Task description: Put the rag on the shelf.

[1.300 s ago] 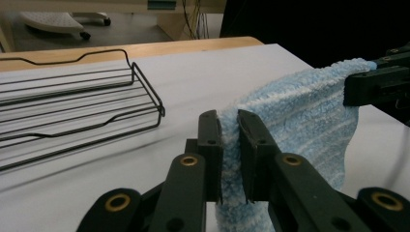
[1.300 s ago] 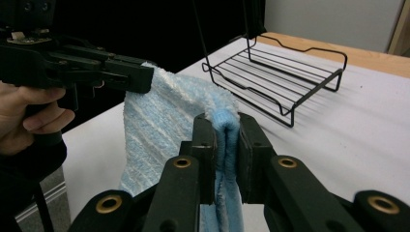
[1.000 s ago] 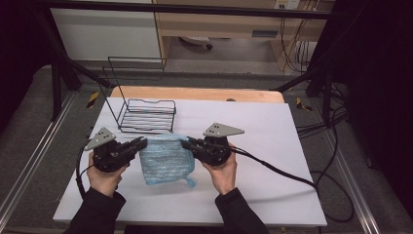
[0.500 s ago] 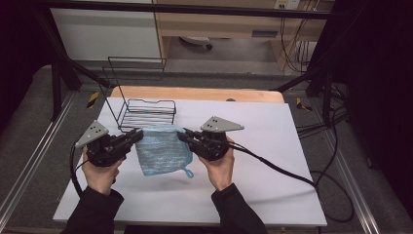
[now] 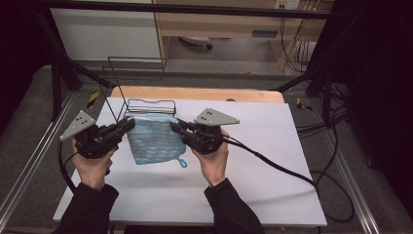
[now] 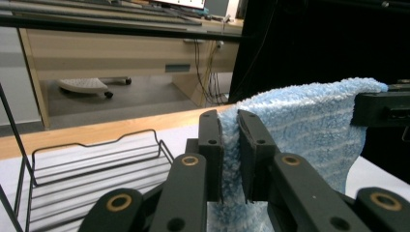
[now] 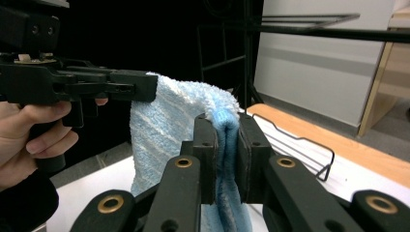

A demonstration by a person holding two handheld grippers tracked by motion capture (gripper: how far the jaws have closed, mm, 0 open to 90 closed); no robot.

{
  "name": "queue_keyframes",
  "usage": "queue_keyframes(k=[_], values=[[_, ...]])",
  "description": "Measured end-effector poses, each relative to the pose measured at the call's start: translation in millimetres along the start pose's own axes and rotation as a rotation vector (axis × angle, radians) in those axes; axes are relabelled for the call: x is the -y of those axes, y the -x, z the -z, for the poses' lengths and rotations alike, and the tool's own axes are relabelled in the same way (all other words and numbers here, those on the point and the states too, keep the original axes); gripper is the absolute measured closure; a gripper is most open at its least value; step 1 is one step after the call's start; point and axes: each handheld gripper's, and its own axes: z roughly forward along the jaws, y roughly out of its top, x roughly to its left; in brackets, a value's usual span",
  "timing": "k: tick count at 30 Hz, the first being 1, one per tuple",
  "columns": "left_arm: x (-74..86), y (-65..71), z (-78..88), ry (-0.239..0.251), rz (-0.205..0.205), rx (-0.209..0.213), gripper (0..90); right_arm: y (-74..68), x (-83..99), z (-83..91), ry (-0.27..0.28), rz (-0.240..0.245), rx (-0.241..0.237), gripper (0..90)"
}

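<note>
Left claw and right claw each clamp one top corner of the blue towel, w/ jaws closed on the fabric. Towel hangs spread betw. them above the tabletop, just in front of the wire rack (prob. held taut for folding or draping).

Lab/office: black frame rig; cables; wood desk.
</note>
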Motion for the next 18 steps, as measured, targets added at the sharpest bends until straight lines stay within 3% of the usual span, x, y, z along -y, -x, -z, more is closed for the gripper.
queue_keyframes(k=[18], values=[[-30.9, -9.0, 1.1, 0.091, -0.009, -0.022, 80.9, -2.2, -33.1, -13.0, 0.059, 0.053, 0.032, 81.2]])
